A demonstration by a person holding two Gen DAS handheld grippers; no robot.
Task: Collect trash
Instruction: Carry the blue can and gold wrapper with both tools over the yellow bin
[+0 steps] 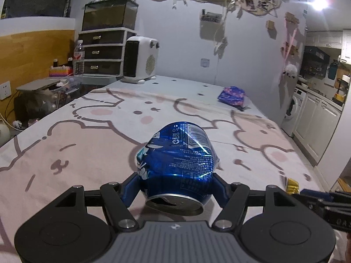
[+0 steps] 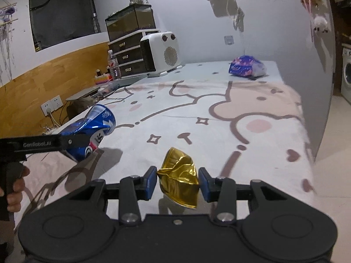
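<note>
My left gripper [image 1: 175, 188] is clamped on a crushed blue can [image 1: 176, 160], mouth end facing the camera, carried above the cartoon-print bed cover [image 1: 87, 144]. My right gripper [image 2: 177, 183] pinches a crumpled gold wrapper [image 2: 178, 178] between its blue pads [image 2: 151, 180], also off the cover. Beyond: a purple patterned bag [image 2: 243, 65] lies near the far wall, possibly more trash, though too blurred to be sure. A white heater [image 2: 162, 52] stands far left, beside a drawer unit [image 2: 127, 54].
</note>
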